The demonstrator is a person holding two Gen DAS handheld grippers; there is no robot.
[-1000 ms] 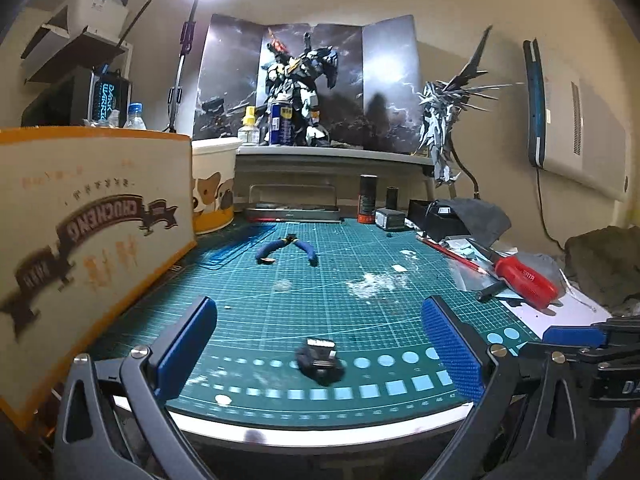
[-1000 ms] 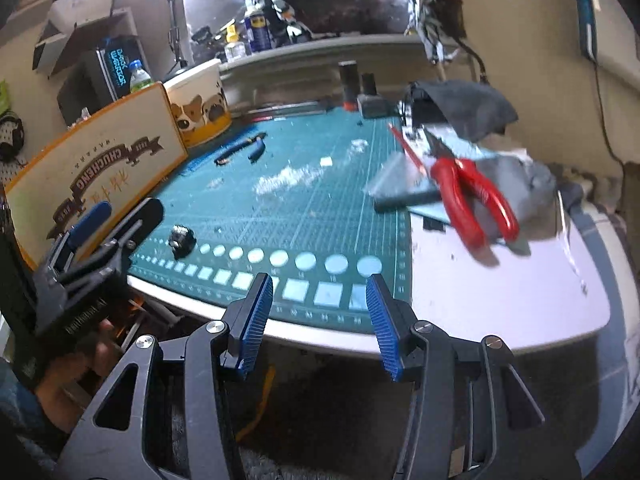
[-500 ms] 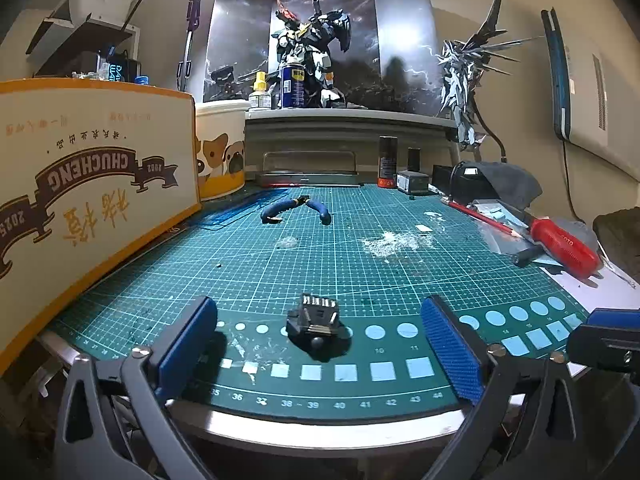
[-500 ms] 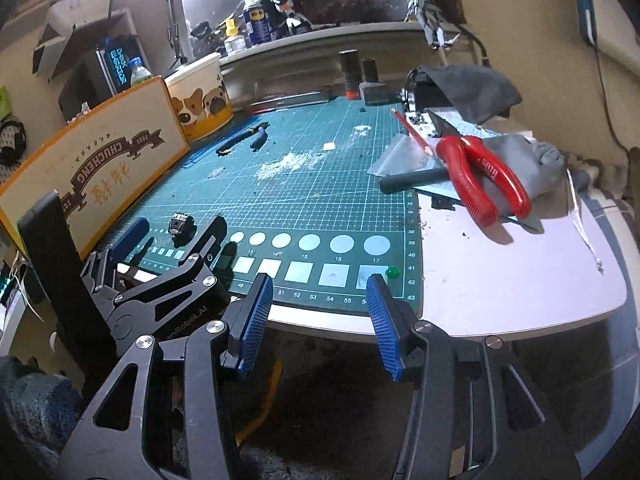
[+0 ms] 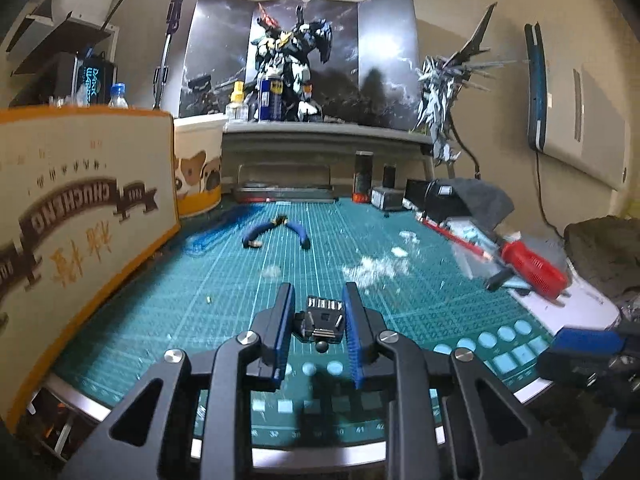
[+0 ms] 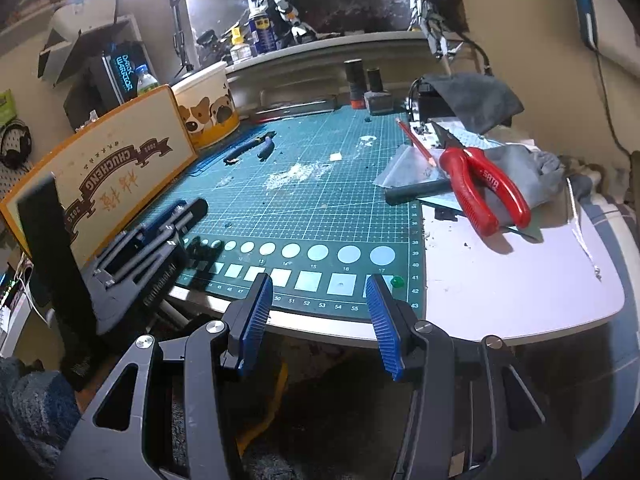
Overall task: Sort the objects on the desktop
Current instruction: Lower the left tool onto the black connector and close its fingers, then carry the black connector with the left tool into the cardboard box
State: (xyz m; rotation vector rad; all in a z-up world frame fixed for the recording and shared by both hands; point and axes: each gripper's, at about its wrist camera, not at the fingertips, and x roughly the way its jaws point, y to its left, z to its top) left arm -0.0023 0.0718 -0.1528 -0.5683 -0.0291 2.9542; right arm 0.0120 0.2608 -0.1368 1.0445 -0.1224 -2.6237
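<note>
From the left wrist, the left gripper [image 5: 318,322] is closing its jaws around a small black model part [image 5: 322,320] that lies on the green cutting mat [image 5: 224,280], near the mat's front edge. The part sits between the blue pads [image 5: 352,332]; the right pad looks to be against it, while a thin gap seems to remain on the left, so I read the grip as not yet made. The piece looks light, hard plastic, with ribs on top and a small ball peg pointing toward the camera: probably stiff but with thin details that could snap. Its flat flanks seem the safest place to pinch, leaving the peg clear. The tall printed box [image 5: 80,216] walls off the left side, so open room lies ahead, toward the blue-handled pliers [image 5: 276,230]. The red-handled pliers [image 5: 532,266] clutter the right

From the right wrist, the right gripper [image 6: 320,320] hangs released, jaws apart with nothing between them, off the front rim of the table [image 6: 520,292]. The left gripper [image 6: 160,236] shows at the left, low over the mat's row of printed circles; the part is hidden behind its fingers. The mat's middle is free except for white scraps, and the bare table beside the red pliers gives setting-down space
</note>
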